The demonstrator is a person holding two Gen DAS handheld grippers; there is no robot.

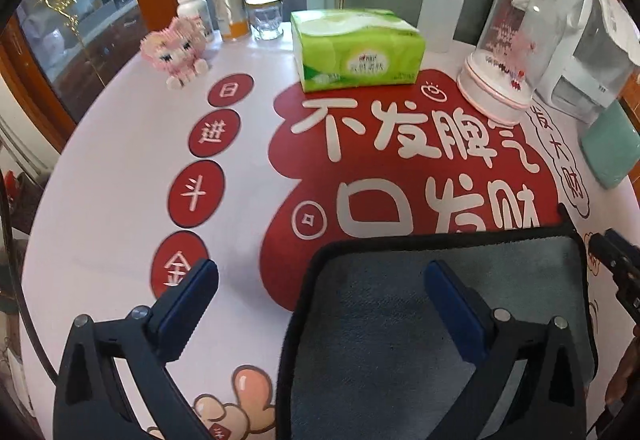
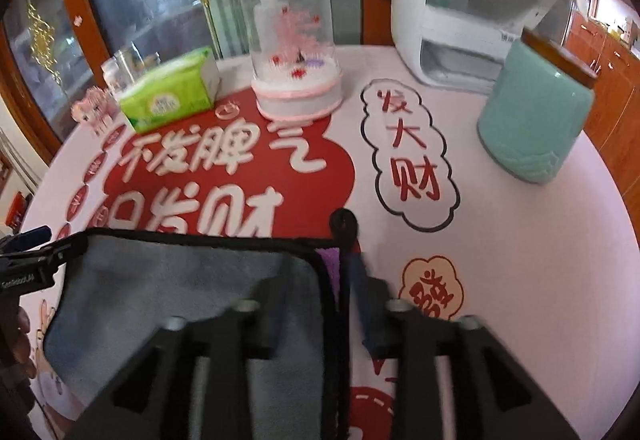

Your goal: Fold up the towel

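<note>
Glass dome [image 1: 508, 51] — pink figurine inside.

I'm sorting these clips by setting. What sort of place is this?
Most likely a home dining or living room: a round table under a printed festive cover holds a tissue pack, a water dispenser and a pink brick toy, with wooden glass-fronted cabinets behind.

The near and middle stretch of the round table [image 1: 120, 167] lies bare to the left of the grey towel [image 1: 400, 320]. Along the far rim stand a pink block figure [image 1: 176, 51], jars [image 1: 264, 15], a green tissue pack [image 1: 356, 47], a squeeze bottle [image 1: 440, 15] and a glass dome [image 1: 508, 47]. At right, a white appliance [image 2: 460, 19] and a teal container [image 2: 532, 119] block the edge.
</note>
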